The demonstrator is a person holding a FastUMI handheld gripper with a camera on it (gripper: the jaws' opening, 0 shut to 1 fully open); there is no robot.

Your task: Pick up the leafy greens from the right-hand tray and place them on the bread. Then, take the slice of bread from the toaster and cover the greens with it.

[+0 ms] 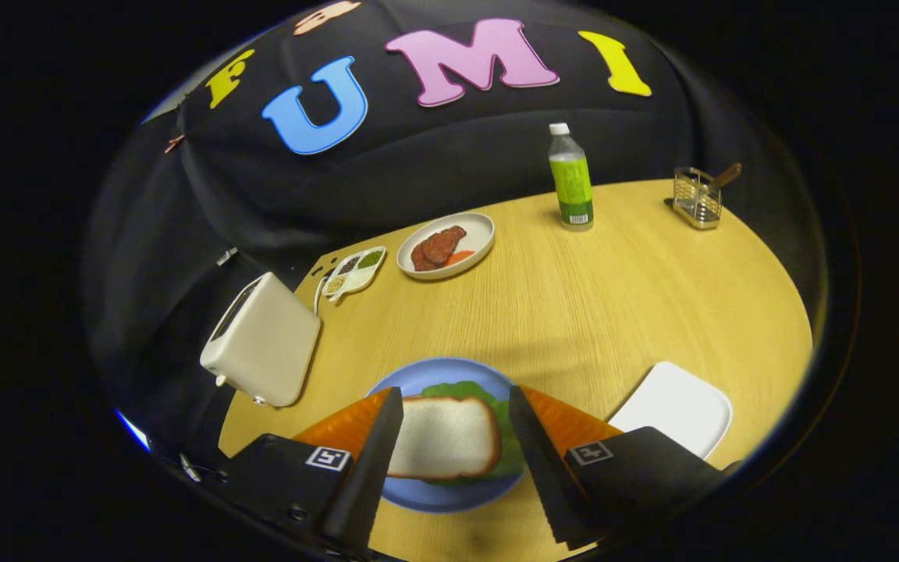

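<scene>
Tongs stand wide apart, black fingers flanking the slice of white bread without touching it; nothing held.

The slice lies flat on the round blue plate, near edge of the round pale wooden counter. Green leafy lettuce pokes out from under it on the far side and along the right edge. So greens sit beneath a bread slice. Whether another slice lies below the greens cannot be told from here; the top slice hides it.

White rectangular tray, right of the plate, looks bare. Cream-white toaster, left of the plate, is tilted in this lens; its slot is too dark to say whether bread remains inside.

Judgement: both steps look done, with greens moved off the tray and covered by bread. What seems left is only to draw the tongs clear of the plate.

Well beyond: oval white dish with brown meat, small divided condiment tray, green-labelled clear bottle, metal wire caddy.
</scene>
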